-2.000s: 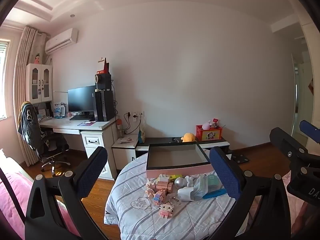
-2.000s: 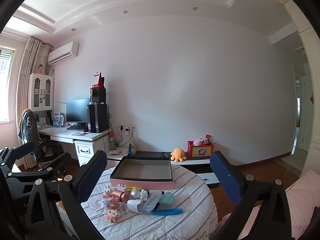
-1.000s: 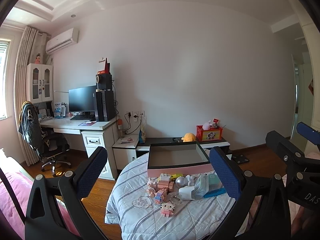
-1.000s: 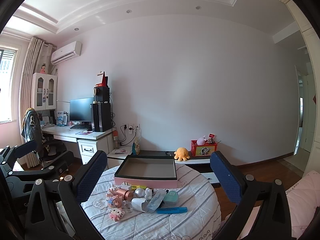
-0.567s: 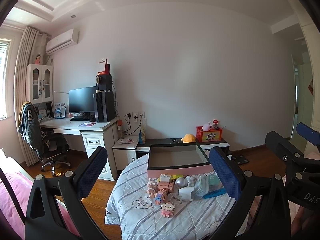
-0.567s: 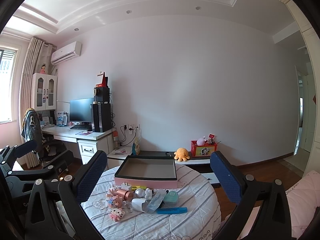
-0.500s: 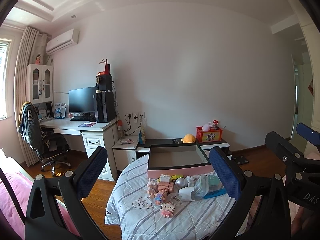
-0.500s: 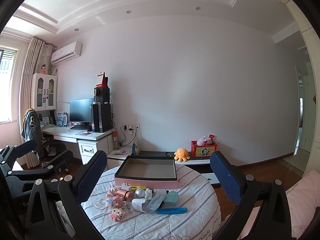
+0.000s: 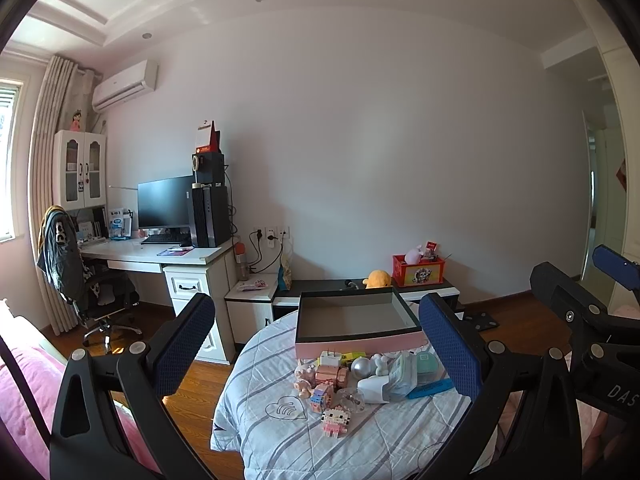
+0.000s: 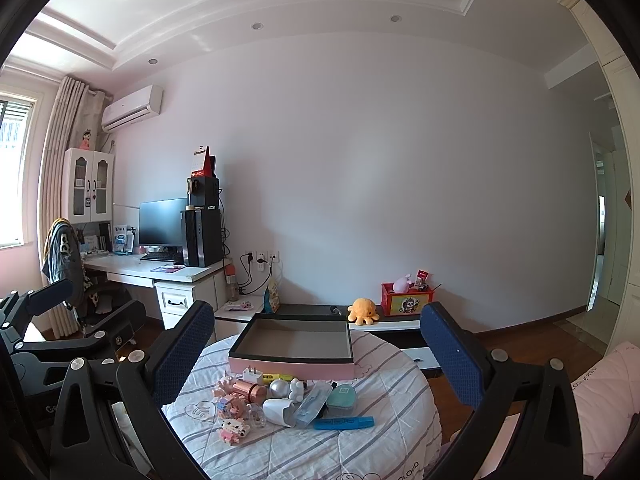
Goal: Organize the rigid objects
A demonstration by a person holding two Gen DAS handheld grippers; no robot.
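Both claws hang spread and empty above a round desk (image 9: 280,432) draped in a striped quilt, well short of the clutter they are meant to sort. The left claw (image 9: 316,344) and right claw (image 10: 318,350) each frame the same scene: an open, empty pink-sided box (image 10: 292,344) at the desk's far side, and just in front of it a heap of small toys (image 10: 276,400).

The pieces look light and hard: a block-built kitten (image 10: 232,429), a silver ball (image 10: 279,388), a white cup (image 10: 280,410) lying on its side, a blue marker (image 10: 344,423), a teal case (image 10: 341,395). The ball would likely roll or slip from a pinch, and the block figures could shed parts if squeezed hard; flat sides and the marker's barrel seem the safest holds.

The right view shows the marker whole, set apart at the heap's near edge, and the left claw low at its left border; the left view half hides the marker behind its own finger but catches the right claw (image 9: 612,268) at its right edge.
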